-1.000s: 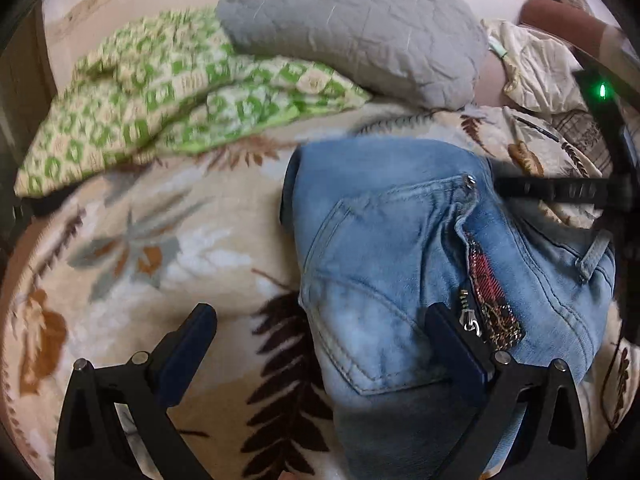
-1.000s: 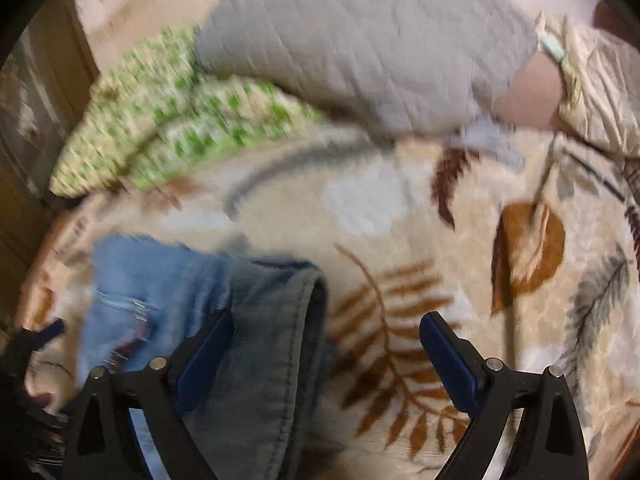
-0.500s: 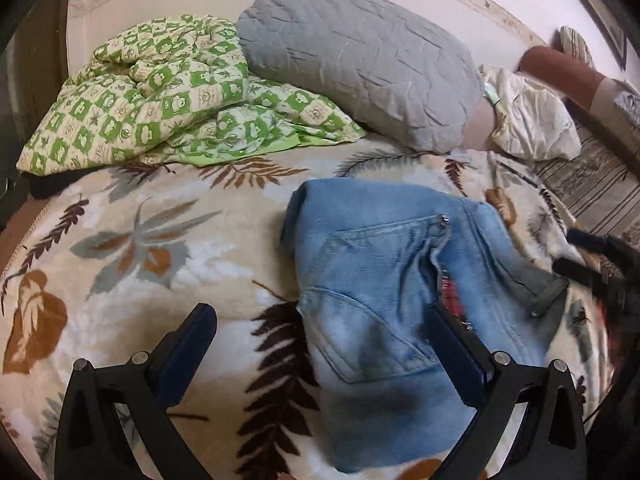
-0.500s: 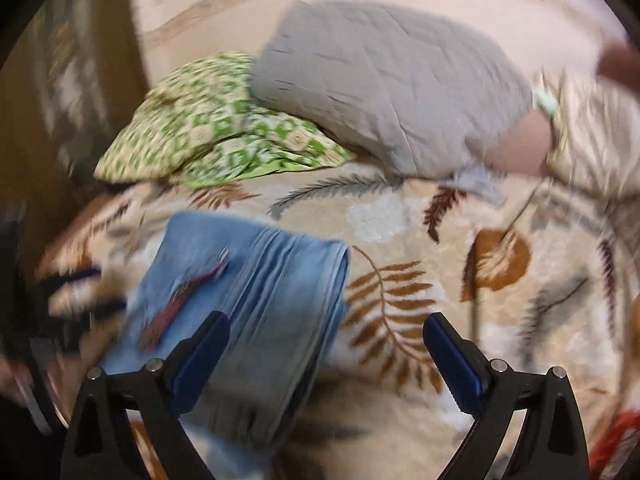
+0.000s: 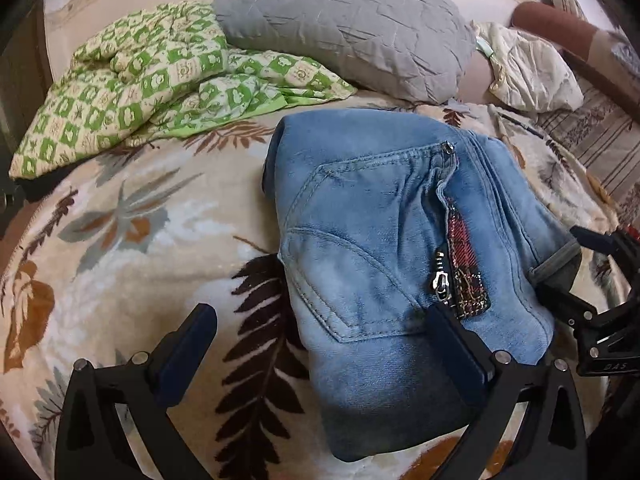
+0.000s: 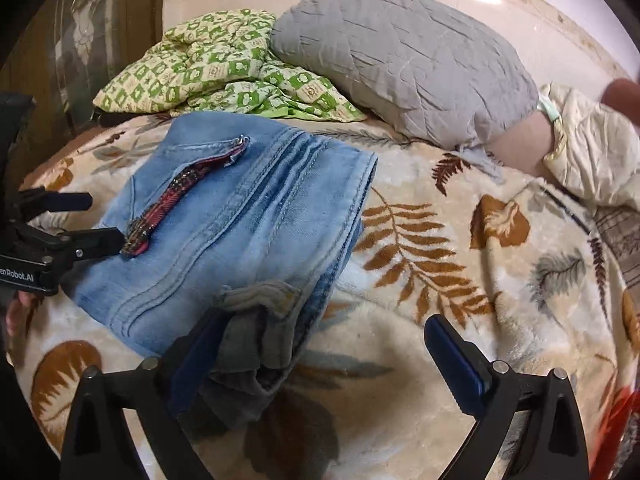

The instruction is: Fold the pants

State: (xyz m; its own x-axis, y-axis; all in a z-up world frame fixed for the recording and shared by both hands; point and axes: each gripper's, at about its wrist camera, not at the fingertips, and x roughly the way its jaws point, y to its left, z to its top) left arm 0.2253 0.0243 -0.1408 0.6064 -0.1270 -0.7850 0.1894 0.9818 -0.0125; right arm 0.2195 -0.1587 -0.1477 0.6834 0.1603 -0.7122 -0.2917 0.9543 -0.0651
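The pants (image 5: 392, 248) are now laid as a compact folded bundle on the bed's leaf-patterned blanket (image 5: 132, 240), released by both the left claw (image 5: 320, 344) and right claw (image 6: 320, 356), each seen spread wide, so folding is judged essentially complete.

both wrist views look low and close across the bed, sharing the folded jeans (image 5: 392, 248) and pillow (image 6: 404, 60).
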